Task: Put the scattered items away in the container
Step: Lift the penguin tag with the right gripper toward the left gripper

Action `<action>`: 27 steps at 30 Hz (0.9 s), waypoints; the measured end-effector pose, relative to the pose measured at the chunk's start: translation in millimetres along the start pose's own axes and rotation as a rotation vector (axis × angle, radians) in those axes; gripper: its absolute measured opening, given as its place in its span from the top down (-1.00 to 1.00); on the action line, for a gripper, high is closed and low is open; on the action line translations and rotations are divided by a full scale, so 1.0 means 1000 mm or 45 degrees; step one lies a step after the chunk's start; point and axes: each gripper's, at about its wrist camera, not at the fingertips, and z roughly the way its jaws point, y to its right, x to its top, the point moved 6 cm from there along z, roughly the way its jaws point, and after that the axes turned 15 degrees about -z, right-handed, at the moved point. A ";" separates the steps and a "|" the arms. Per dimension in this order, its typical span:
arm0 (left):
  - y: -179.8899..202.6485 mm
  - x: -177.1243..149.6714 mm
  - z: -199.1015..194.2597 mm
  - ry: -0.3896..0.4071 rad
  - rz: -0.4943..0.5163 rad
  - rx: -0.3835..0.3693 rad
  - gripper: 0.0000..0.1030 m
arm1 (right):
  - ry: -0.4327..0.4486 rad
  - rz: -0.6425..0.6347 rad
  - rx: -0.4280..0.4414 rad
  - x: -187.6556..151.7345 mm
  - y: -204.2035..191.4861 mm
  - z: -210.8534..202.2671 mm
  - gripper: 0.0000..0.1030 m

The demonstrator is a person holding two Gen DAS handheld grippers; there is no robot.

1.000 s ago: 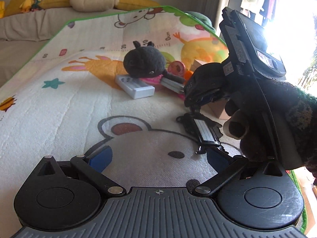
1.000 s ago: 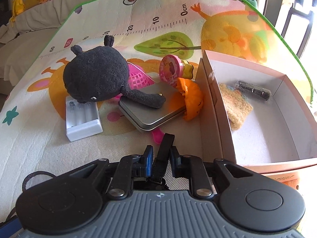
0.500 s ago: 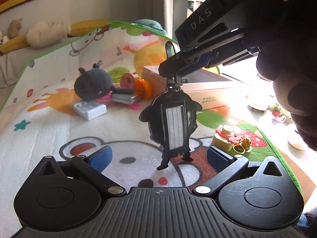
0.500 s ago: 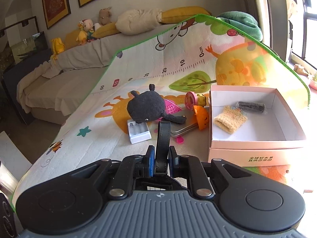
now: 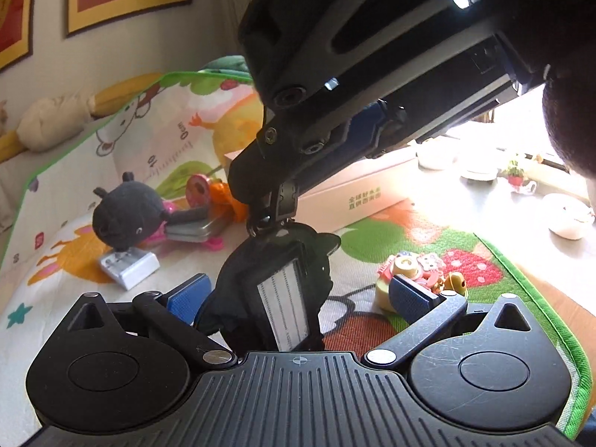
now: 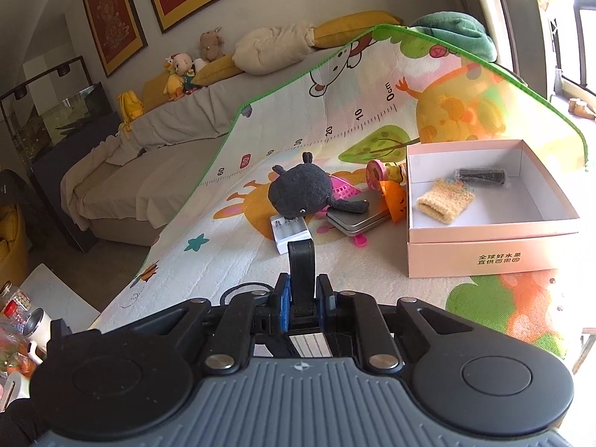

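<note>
My black tag (image 5: 283, 290) has swung closer, now hanging frame centre between my wide-open left tongs (image 5: 298, 294). My right tongs (image 6: 302, 300) pinch its strap (image 6: 301, 272); only that view shows inside the pink box (image 6: 484, 249), right.

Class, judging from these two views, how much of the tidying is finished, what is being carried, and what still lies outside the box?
Done: a yellow knitted piece and a dark tube lie in the pink box.
In hand: the right gripper is shut on the strap of a black tag, hanging between the open left gripper fingers.
Left: black plush toy, white battery case, metal tin on the mat.
</note>
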 end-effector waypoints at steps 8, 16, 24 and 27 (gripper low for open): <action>0.002 -0.001 -0.011 0.005 -0.018 -0.130 -0.98 | 0.018 0.050 0.039 -0.008 0.018 -0.010 0.73; -0.020 0.000 -0.022 0.013 0.006 -0.021 -0.98 | 0.020 0.080 0.024 -0.004 0.028 -0.007 0.73; -0.025 0.001 -0.042 -0.047 -0.088 0.086 -0.98 | -0.026 0.088 0.008 0.004 0.026 0.009 0.73; -0.013 -0.008 -0.040 -0.082 -0.116 0.075 -0.80 | -0.084 0.081 0.018 0.005 0.024 0.017 0.73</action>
